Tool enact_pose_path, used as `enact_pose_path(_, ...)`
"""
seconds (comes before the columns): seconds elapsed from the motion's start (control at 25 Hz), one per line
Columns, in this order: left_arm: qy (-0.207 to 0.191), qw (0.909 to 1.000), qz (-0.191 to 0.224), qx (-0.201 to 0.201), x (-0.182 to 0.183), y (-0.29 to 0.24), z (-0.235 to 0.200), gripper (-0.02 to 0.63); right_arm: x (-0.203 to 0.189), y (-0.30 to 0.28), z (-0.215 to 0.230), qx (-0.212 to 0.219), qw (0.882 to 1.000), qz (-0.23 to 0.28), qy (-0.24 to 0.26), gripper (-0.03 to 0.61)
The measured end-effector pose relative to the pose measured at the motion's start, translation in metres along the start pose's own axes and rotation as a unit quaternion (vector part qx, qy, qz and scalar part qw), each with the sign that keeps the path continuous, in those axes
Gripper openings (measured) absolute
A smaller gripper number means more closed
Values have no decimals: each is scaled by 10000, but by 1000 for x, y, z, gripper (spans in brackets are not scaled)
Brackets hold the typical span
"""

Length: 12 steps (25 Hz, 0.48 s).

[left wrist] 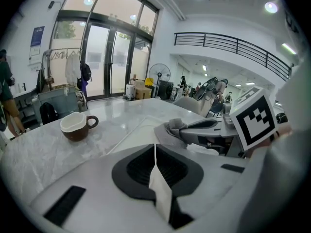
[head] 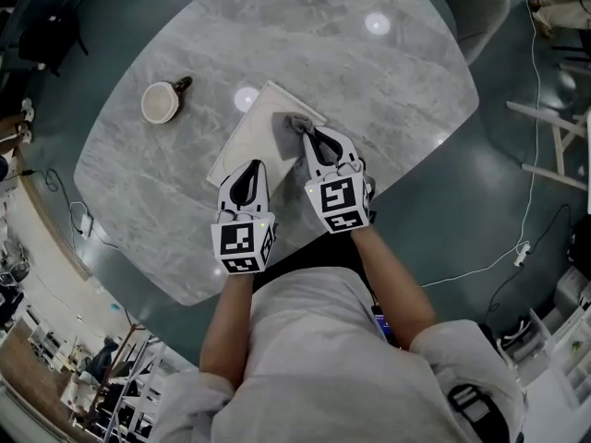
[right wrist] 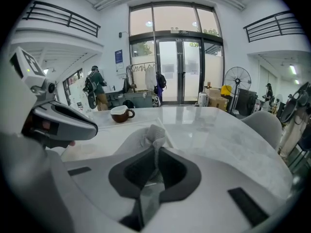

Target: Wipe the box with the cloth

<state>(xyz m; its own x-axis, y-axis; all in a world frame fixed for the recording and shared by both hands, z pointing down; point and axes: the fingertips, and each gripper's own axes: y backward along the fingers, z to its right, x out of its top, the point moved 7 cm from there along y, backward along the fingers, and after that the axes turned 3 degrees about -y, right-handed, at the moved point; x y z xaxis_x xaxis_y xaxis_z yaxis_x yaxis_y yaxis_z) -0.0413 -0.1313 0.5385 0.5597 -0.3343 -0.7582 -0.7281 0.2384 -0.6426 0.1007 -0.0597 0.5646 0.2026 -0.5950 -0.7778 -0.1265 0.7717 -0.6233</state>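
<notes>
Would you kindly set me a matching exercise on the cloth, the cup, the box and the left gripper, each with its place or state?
1 cloth
2 cup
3 box
4 left gripper

A stands apart, left of the box
B pinched in the right gripper
C lies flat on the table
D shut on the box's near edge

Pairs: 1-B, 2-A, 3-C, 4-D

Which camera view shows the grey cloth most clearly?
The left gripper view: there the cloth is seen from the side, bunched in the right gripper and resting on the box. The right gripper view shows only a tuft past its jaws; the head view shows a small grey patch.
</notes>
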Motion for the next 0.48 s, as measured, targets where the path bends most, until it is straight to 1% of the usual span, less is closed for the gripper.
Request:
enact_pose_path(0.24, -21, 10000, -21, -38, 4, -3, 1, 31, 5, -2, 12, -305, 9995, -33, 70, 41)
enact_pose_path(0.48, 0, 10000, 29, -13, 6, 0, -5, 31, 6, -3, 12, -434, 9988, -51, 217, 41)
